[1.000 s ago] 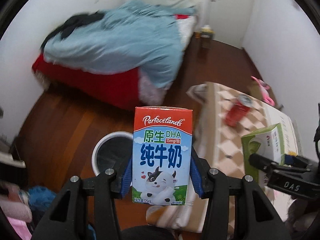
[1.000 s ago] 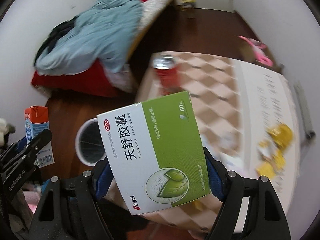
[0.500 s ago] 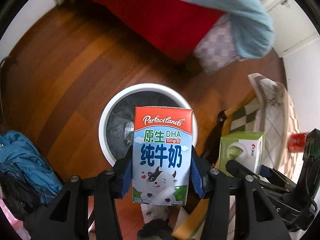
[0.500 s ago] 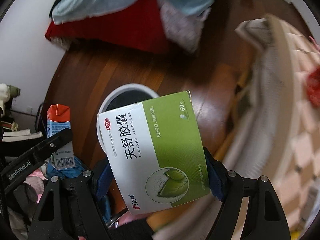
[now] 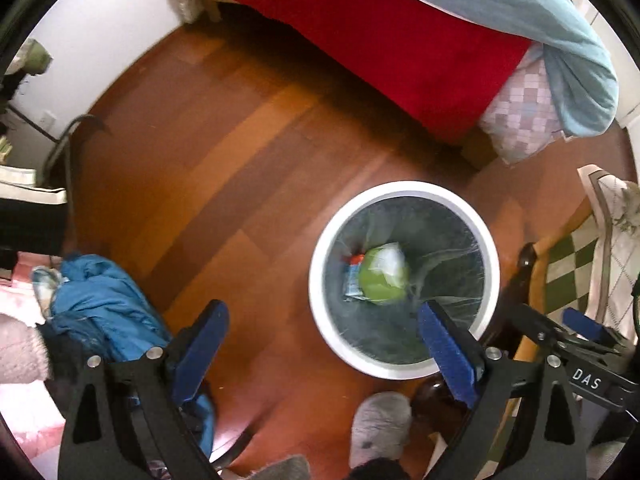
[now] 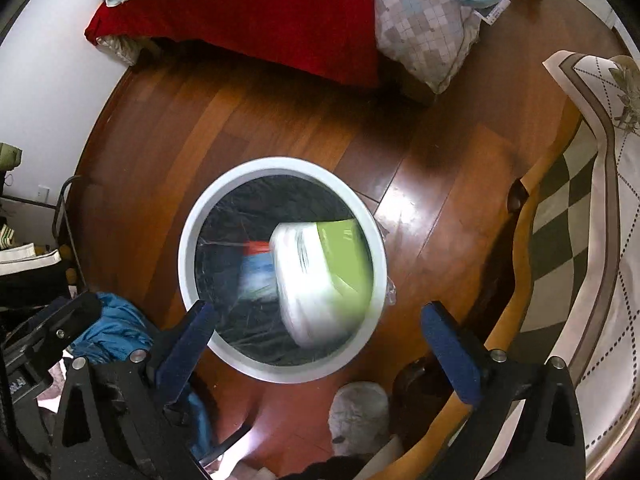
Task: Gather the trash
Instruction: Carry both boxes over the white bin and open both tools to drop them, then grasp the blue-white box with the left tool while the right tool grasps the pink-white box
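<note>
As your jaws are opening above the white bin (image 6: 282,372), both the left gripper (image 5: 320,348) and right gripper (image 6: 316,344) stand empty, dropping the milk carton (image 6: 256,272) and green medicine box (image 6: 344,256) inside.

A wooden floor (image 6: 280,120) carries the white trash bin (image 6: 188,240) and crumpled blue cloth (image 5: 104,308).

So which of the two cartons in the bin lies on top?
The green-and-white medicine box; it overlaps the red-and-blue milk carton, which shows only at its side.

Inside the white bin (image 6: 282,168), the green-and-white box (image 6: 324,276) is smeared by motion, its print unreadable. It hides most of the blurred milk carton (image 6: 256,268) beneath.
</note>
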`<state>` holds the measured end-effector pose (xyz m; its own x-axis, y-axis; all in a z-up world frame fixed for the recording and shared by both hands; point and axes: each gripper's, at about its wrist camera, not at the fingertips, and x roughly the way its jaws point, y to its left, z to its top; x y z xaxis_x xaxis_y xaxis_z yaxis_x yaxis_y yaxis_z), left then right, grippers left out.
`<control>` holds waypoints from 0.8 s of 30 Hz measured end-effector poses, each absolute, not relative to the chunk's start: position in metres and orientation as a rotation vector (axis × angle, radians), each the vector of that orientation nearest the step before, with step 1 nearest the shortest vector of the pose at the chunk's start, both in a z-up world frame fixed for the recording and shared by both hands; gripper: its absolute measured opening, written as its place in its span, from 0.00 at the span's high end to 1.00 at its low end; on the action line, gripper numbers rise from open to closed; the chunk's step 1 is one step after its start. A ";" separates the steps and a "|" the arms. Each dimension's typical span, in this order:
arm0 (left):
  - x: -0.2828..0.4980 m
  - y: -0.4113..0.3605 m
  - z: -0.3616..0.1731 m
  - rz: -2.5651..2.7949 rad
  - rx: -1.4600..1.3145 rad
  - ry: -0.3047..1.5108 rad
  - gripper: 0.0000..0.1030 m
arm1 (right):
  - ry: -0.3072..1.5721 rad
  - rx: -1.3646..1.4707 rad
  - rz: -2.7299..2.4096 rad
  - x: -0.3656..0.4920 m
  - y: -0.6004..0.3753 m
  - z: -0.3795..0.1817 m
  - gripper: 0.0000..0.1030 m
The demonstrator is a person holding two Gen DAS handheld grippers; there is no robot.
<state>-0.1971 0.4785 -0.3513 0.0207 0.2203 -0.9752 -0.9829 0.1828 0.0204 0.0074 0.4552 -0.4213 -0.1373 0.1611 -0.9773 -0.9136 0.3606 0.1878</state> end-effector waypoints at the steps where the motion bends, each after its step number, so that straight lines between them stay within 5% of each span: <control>1: -0.198 0.474 -0.349 1.185 -0.893 1.133 0.06 | 1.374 -0.758 1.090 0.006 0.453 -0.420 0.00; 12: -0.195 0.421 -0.287 1.198 -0.773 1.094 0.06 | 1.277 -0.781 1.088 -0.005 0.400 -0.363 0.00; 24: -0.176 0.339 -0.165 1.166 -0.609 0.937 0.06 | 1.154 -0.540 1.176 0.010 0.304 -0.218 0.00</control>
<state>-0.1762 0.3388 -0.1647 0.1039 0.4928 -0.8639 -0.9497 0.3072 0.0609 0.0101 0.3036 -0.2178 -0.0497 0.4284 -0.9022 -0.9104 0.3521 0.2173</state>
